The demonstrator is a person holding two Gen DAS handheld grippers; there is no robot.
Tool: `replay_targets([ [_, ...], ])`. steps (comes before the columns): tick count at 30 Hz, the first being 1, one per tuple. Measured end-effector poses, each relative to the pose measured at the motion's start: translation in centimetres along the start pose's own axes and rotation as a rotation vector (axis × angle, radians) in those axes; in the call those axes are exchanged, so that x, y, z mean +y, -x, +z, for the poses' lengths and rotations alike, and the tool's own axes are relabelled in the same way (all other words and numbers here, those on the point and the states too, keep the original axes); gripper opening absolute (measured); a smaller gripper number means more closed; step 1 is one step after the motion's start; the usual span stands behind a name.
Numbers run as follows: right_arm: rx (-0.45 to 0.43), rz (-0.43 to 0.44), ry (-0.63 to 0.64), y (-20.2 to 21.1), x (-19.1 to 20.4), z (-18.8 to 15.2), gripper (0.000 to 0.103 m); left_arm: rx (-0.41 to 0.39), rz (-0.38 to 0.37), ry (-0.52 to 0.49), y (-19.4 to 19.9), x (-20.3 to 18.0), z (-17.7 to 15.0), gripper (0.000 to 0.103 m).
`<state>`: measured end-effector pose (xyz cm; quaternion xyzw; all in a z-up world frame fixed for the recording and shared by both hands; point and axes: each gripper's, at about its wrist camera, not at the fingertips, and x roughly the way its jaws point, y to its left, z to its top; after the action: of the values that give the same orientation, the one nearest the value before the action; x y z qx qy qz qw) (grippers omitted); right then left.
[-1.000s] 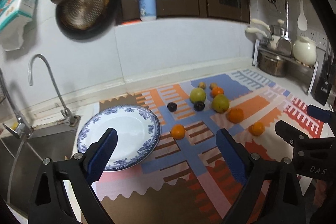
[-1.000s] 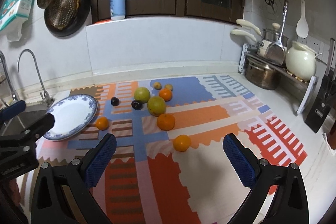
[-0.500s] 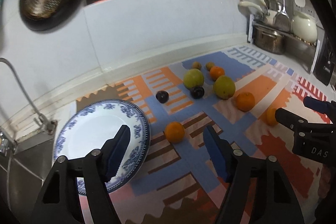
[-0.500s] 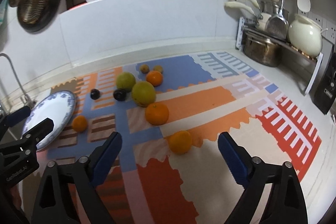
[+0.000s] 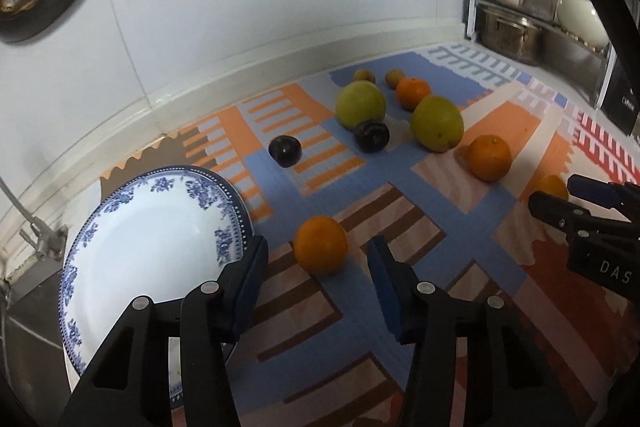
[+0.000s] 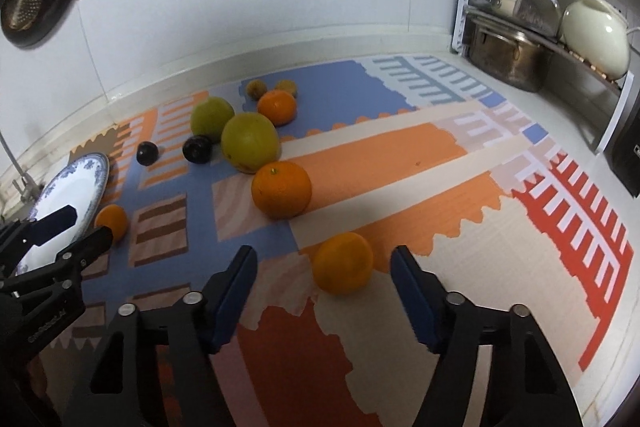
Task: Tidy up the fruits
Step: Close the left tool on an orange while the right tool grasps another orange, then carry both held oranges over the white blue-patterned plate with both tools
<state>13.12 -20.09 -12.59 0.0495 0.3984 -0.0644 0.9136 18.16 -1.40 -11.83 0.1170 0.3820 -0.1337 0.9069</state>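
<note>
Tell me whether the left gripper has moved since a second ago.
Yes. The left gripper has come down and forward toward the round orange fruit beside the blue-and-white patterned plate; its jaws are closing, not yet touching.

Black left gripper (image 5: 318, 259) frame, blue pads, silver screws, right gripper (image 6: 322, 269) alike, white lettering

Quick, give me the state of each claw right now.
Left claw: open and closing, an orange between its pads, not gripped.
Right claw: open and closing, another orange between its pads, not gripped.
</note>
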Motion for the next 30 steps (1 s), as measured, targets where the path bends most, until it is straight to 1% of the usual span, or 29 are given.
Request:
replay_targets([
  [2, 0.019, 0.001, -0.01, -0.6, -0.2, 0.0, 0.063, 0.014, -0.003, -0.006, -0.6, 0.0, 0.1, 0.048],
  [4, 0.036, 0.005, -0.018, -1.2, -0.3, 0.0, 0.057, 0.03, -0.002, -0.009, -1.1, 0.0, 0.1, 0.046],
  [6, 0.045, 0.006, -0.02, -1.5, -0.4, 0.0, 0.053, 0.044, -0.003, -0.006, -1.6, 0.0, 0.1, 0.041],
  [8, 0.048, 0.002, -0.019, -1.7, -0.4, 0.1, 0.05, 0.058, -0.01, 0.0, -2.0, 0.2, 0.0, 0.039],
  [11, 0.052, -0.009, -0.022, -1.9, -0.5, 0.2, 0.042, 0.062, -0.018, 0.005, -2.1, 0.2, -0.1, 0.032],
  [12, 0.054, -0.011, -0.024, -2.0, -0.6, 0.2, 0.038, 0.062, -0.019, 0.004, -2.1, 0.2, -0.1, 0.031],
  [15, 0.057, -0.015, -0.027, -2.0, -0.8, 0.3, 0.034, 0.062, -0.018, 0.002, -2.2, 0.1, -0.1, 0.031],
  [19, 0.056, -0.01, -0.019, -1.9, -0.7, 0.3, 0.034, 0.059, -0.025, 0.004, -2.2, 0.1, 0.0, 0.031],
  [23, 0.043, 0.008, -0.006, -1.4, -0.4, 0.4, 0.034, 0.038, -0.033, 0.007, -1.7, 0.0, -0.1, 0.031],
  [27, 0.016, 0.027, 0.012, -0.6, 0.0, 0.7, 0.034, 0.013, -0.044, 0.019, -0.6, 0.2, 0.0, 0.031],
  [30, -0.005, 0.046, 0.03, 0.1, 0.5, 1.0, 0.034, -0.017, -0.036, 0.023, 0.6, 0.5, 0.2, 0.031],
])
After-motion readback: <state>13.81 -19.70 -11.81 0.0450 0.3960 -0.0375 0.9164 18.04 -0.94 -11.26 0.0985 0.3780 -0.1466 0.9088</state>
